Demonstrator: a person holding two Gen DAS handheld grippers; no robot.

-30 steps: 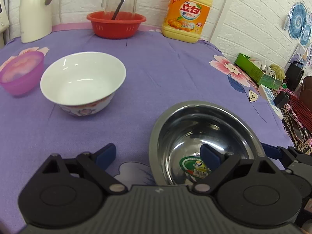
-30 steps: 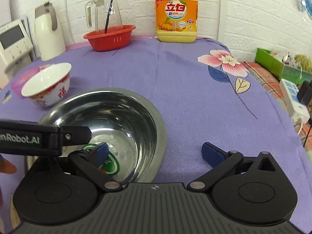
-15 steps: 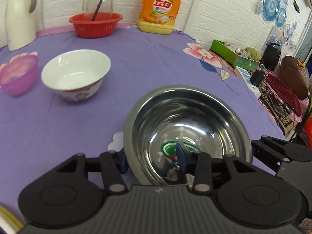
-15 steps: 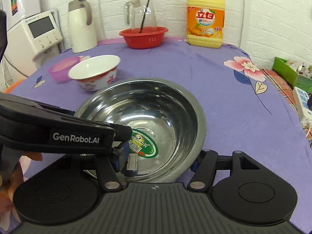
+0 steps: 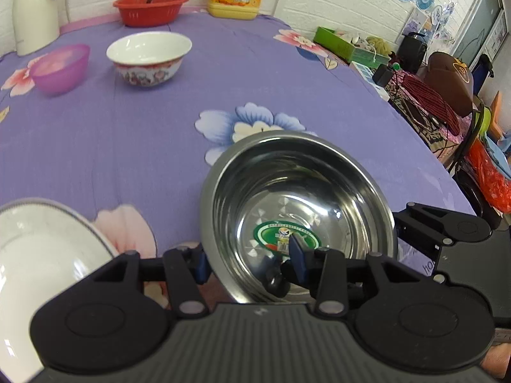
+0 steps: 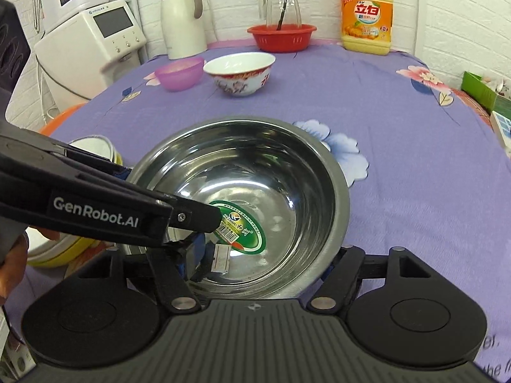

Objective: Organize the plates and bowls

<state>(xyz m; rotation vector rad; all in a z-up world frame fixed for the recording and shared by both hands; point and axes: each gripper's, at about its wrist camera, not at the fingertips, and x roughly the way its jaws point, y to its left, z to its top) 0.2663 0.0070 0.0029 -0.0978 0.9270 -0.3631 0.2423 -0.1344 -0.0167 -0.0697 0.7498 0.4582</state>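
Note:
A steel bowl (image 5: 297, 191) with a green sticker is held by both grippers above the purple tablecloth. My left gripper (image 5: 249, 261) is shut on the steel bowl's near rim, one finger inside and one outside. My right gripper (image 6: 265, 258) is shut on the same steel bowl (image 6: 255, 175) from its own side. The left gripper's arm (image 6: 95, 214) crosses the right wrist view. A white patterned bowl (image 5: 149, 57) and a small purple bowl (image 5: 60, 67) stand farther back. A white plate (image 5: 38, 255) lies at the near left.
A red basket (image 6: 281, 36), a glass jug (image 6: 281, 3), a yellow detergent bottle (image 6: 366, 16) and a white kettle (image 6: 182, 19) stand along the back wall. A white appliance (image 6: 92, 51) stands off the table's left. Clutter (image 5: 431, 73) lies past the right edge.
Both grippers went from open to shut on the steel bowl's rim. The bowl has come up and back toward the near edge; the white plate has come into view.

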